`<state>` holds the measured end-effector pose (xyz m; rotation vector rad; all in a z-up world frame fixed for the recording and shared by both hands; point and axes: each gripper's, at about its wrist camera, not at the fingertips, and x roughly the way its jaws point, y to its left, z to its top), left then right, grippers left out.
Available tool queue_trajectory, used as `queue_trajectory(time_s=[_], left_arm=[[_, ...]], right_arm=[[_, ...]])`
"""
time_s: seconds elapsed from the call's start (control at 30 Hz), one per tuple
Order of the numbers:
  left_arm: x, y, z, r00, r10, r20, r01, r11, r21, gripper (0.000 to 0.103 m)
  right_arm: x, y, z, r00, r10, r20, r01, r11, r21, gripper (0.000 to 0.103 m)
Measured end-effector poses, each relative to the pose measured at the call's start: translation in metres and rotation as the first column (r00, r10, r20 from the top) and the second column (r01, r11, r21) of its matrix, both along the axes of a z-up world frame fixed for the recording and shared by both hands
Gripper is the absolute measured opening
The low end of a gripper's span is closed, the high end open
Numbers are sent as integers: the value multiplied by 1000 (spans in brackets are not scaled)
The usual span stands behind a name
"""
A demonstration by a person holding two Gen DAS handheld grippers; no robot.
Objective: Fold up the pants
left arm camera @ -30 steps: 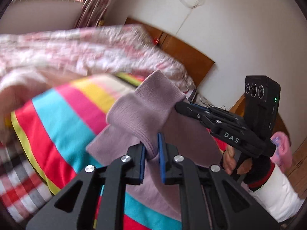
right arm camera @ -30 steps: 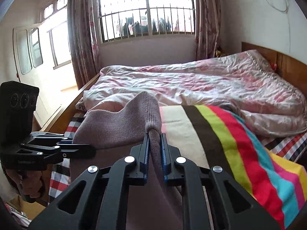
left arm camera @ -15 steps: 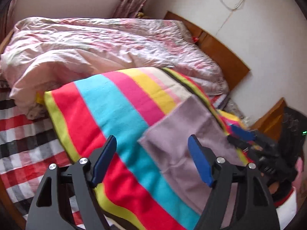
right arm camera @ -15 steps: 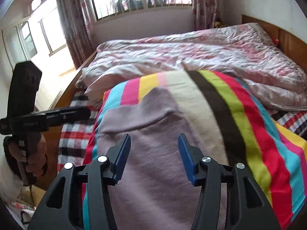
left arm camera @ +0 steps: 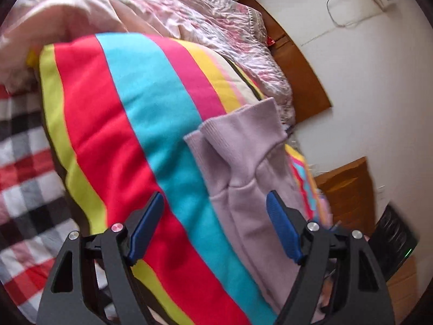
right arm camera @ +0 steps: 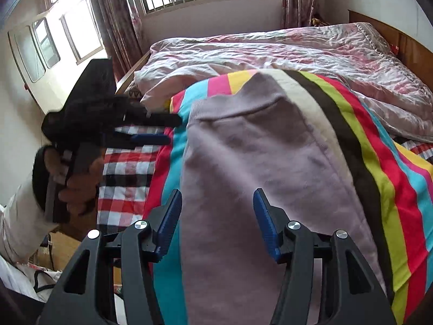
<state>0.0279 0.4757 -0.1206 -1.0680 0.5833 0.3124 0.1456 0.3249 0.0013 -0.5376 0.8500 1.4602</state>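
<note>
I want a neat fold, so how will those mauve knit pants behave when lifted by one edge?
The pants will probably flop and drape: they already sag over the striped blanket. Likely light, being thin knit. The ribbed cuffs may bunch rather than lie flat.

Pants (right arm camera: 259,162): matt mauve knit cloth, ribbed at the cuffs. Striped blanket (left arm camera: 130,113): soft, matt fleece beneath the pants. Quilt (right arm camera: 284,54): glossy, crinkled satin beyond the blanket. Headboard (left arm camera: 300,65): smooth brown wood.

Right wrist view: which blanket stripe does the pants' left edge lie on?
The cyan stripe of the striped blanket. The mauve pants run along it on their left edge; the red stripe beyond lies bare beside the checked sheet.
</note>
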Motion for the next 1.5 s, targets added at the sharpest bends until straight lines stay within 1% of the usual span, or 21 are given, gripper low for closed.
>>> queue_trajectory(time_s=[0.07, 0.17, 0.23, 0.37, 0.43, 0.5, 0.6, 0.7, 0.73, 0.77, 0.83, 0.9, 0.97, 1.03, 1.1, 1.2, 1.23, 1.27, 1.4, 1.47, 1.5], left_arm=[[7, -2, 3, 998, -38, 57, 39, 999, -16, 76], [24, -1, 4, 998, -48, 46, 48, 999, -1, 71], [33, 10, -8, 998, -31, 45, 34, 998, -58, 68], [36, 24, -28, 994, 6, 107, 11, 988, -155, 64], [34, 29, -33, 990, 20, 140, 6, 983, -184, 56], [33, 32, -38, 989, 22, 144, 7, 981, -196, 33], [32, 34, -44, 982, 22, 190, 23, 972, -233, 25], [31, 29, -36, 982, 31, 187, 4, 983, -185, 15], [30, 25, -23, 980, 40, 197, -12, 990, -141, 14], [29, 20, 0, 978, 33, 206, -22, 998, -56, 13], [32, 13, 34, 981, 8, 193, -26, 996, 91, 9], [46, 20, 32, 993, 4, 122, -14, 996, 83, 9], [56, 32, 1, 1000, 20, 21, -21, 1000, 2, 9], [45, 37, -23, 999, 30, 32, -29, 998, -47, 10], [37, 36, -26, 998, 37, 59, -34, 998, -51, 11], [37, 33, -21, 999, 31, 33, -31, 999, -9, 11], [42, 31, -16, 999, 30, 27, -30, 1000, 0, 11], [43, 31, -14, 999, 30, 25, -30, 1000, 4, 11], [38, 25, -9, 999, 37, 24, -37, 999, 16, 12], [39, 25, -11, 999, 39, 10, -39, 999, 20, 16], [39, 27, -15, 999, 41, 10, -42, 999, 14, 19]], right_arm=[[-15, -14, -13, 1000, -14, 26, 15, 1000, -28, 54], [-27, -33, -27, 999, -52, 8, 52, 998, -33, 54], [-30, -45, -32, 997, -75, -24, 74, 997, -20, 54], [-32, -63, -28, 992, -119, -38, 119, 993, -4, 54], [-31, -73, -24, 988, -143, -54, 144, 990, 15, 55], [-27, -79, -21, 984, -162, -80, 165, 986, 31, 58], [-20, -89, -23, 972, -218, -91, 221, 975, 25, 63], [-14, -98, -36, 960, -257, -115, 254, 966, -37, 63], [-14, -100, -40, 955, -272, -117, 266, 962, -65, 63], [-18, -103, -40, 957, -269, -113, 263, 963, -64, 63], [-27, -108, -35, 964, -247, -98, 243, 969, -48, 63], [-35, -111, -31, 971, -226, -76, 225, 974, -27, 63], [-42, -109, -35, 978, -200, -55, 199, 980, -23, 61], [-53, -104, -43, 983, -184, 15, 184, 982, -47, 56], [-62, -100, -46, 982, -163, 101, 168, 984, -52, 51], [-63, -95, -45, 961, -172, 218, 189, 980, -63, 21], [-63, -95, -43, 962, -163, 217, 181, 982, -62, 11], [-65, -95, -41, 963, -155, 220, 172, 983, -58, 8], [-87, -99, -27, 961, -88, 262, 104, 993, -50, 3], [-94, -97, -39, 974, -44, 221, 63, 995, -82, 3], [-98, -95, -50, 960, -58, 274, 84, 993, -84, 6]])
